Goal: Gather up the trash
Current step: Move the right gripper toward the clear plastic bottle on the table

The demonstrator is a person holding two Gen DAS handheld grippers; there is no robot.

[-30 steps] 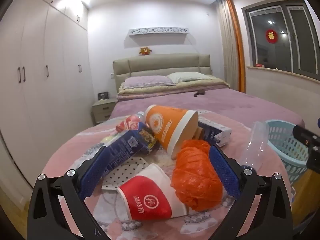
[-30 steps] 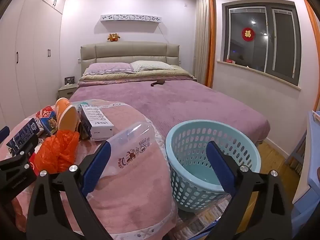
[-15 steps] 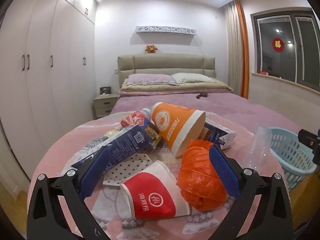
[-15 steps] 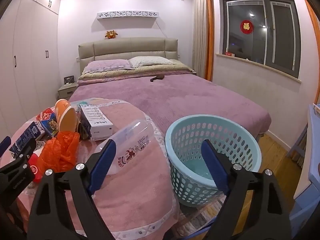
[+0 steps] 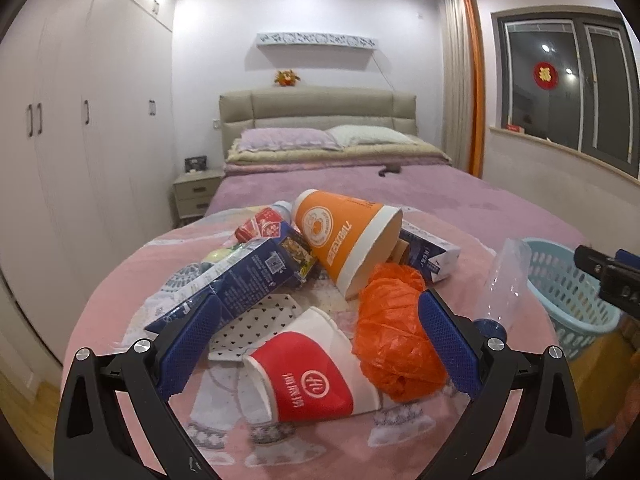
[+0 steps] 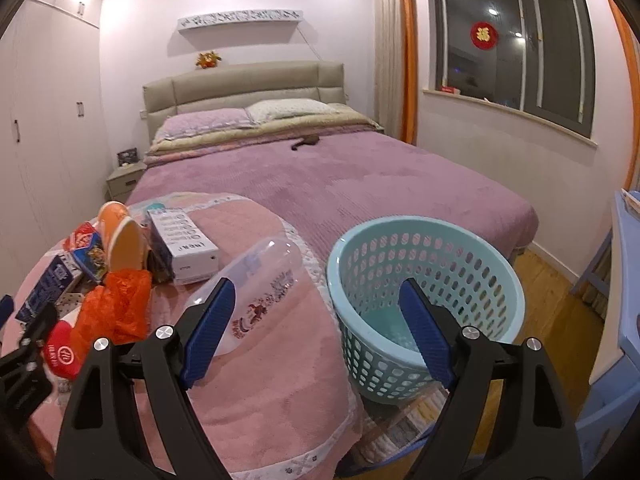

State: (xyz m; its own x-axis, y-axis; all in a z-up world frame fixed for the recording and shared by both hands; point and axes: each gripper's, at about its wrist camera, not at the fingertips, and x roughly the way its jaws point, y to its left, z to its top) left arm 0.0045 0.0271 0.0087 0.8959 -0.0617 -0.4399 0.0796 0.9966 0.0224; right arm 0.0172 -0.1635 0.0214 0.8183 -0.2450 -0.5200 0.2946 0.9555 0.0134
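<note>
Trash lies piled on a pink-covered table (image 5: 120, 280): a red paper cup (image 5: 312, 380) on its side, a crumpled orange plastic bag (image 5: 396, 336), an orange paper cup (image 5: 344, 240), a dark blue carton (image 5: 248, 276), a white box (image 6: 184, 240) and a clear plastic bottle (image 6: 260, 280). My left gripper (image 5: 316, 344) is open, its fingers either side of the red cup and orange bag. My right gripper (image 6: 316, 336) is open and empty, above the gap between the bottle and a light-blue basket (image 6: 424, 292).
The basket stands on the wooden floor just right of the table and holds nothing I can see. A purple bed (image 6: 340, 176) lies behind. Wardrobes (image 5: 60, 140) line the left wall. A blue piece of furniture (image 6: 624, 280) is at far right.
Both grippers have drawn back a little and risen, so the trash pile and basket sit slightly lower in view. Both stay open. Nothing has been picked up.
</note>
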